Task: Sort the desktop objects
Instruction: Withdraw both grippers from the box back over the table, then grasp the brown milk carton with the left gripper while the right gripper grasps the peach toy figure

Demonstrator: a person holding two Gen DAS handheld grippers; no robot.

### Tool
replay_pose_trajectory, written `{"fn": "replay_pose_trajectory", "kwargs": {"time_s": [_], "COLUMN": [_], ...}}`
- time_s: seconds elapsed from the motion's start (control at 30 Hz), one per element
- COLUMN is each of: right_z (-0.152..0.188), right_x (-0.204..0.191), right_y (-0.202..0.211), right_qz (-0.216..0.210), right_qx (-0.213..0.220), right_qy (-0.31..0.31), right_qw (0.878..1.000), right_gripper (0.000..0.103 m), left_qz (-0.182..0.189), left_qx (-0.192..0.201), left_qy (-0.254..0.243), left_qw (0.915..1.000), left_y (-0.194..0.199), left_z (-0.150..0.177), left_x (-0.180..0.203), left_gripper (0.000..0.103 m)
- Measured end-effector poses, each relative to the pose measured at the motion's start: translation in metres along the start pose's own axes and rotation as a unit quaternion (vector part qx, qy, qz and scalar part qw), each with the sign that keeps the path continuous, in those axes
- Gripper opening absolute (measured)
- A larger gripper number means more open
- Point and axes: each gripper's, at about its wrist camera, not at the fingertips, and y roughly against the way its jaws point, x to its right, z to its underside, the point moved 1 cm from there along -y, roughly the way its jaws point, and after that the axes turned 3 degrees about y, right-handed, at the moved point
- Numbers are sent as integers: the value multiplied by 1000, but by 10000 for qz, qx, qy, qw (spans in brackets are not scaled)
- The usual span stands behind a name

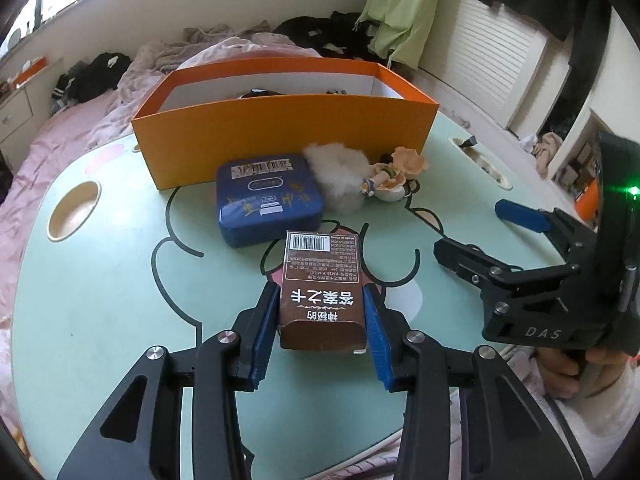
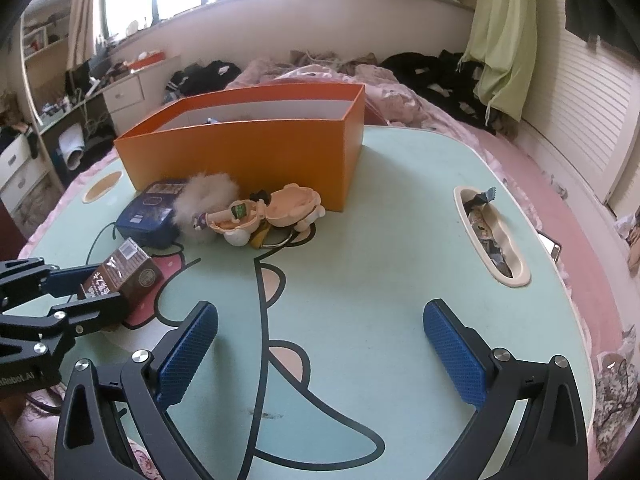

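Brown and barcoded, the card box [image 1: 320, 288] sat near the front of the mint-green table [image 1: 120, 280], and the left gripper [image 1: 322, 332] had its blue pads pressed against both of the box's long sides, clamped on it. Just beyond lay a blue tin [image 1: 268, 200], with a white fluffy puff [image 1: 340, 178] and a small figurine [image 1: 394, 178] beside it, all close against the front wall of the orange box [image 1: 280, 136]. Off to the right, the right gripper [image 2: 320, 354] hovered over bare tabletop, its fingers spread wide with nothing between them.
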Motion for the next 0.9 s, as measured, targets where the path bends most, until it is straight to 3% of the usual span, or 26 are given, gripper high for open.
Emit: {"fn": "replay_pose_trajectory", "kwargs": {"time_s": [0.27, 0.47, 0.6, 0.63, 0.67, 0.77, 0.9], "right_z": [-40, -75, -77, -75, -73, -64, -47], "right_x": [-1, -23, -32, -32, -32, -25, -25], "right_y": [0, -27, -49, -57, -60, -55, -40], "right_qz": [-720, -641, -490, -467, -379, -781, -654], "right_qx": [-80, -395, -755, -932, -962, -859, -597], "right_qy": [-218, 617, 1079, 1132, 1164, 1075, 1209], "right_qw": [9971, 9952, 9901, 9881, 9878, 9874, 9887], "right_gripper": [103, 103, 100, 97, 85, 81, 81], "left_qz": [-54, -1, 30, 40, 48, 68, 58], "left_qx": [13, 36, 47, 50, 52, 60, 62], "left_qy": [-81, -35, -11, -3, 2, 20, 17], "left_qw": [10000, 10000, 10000, 10000, 10000, 10000, 10000], "left_y": [0, 0, 0, 0, 0, 0, 0], "left_z": [1, 1, 1, 1, 1, 0, 0], "left_x": [0, -2, -3, -3, -4, -4, -4], "left_gripper": [43, 43, 43, 43, 43, 43, 43]}}
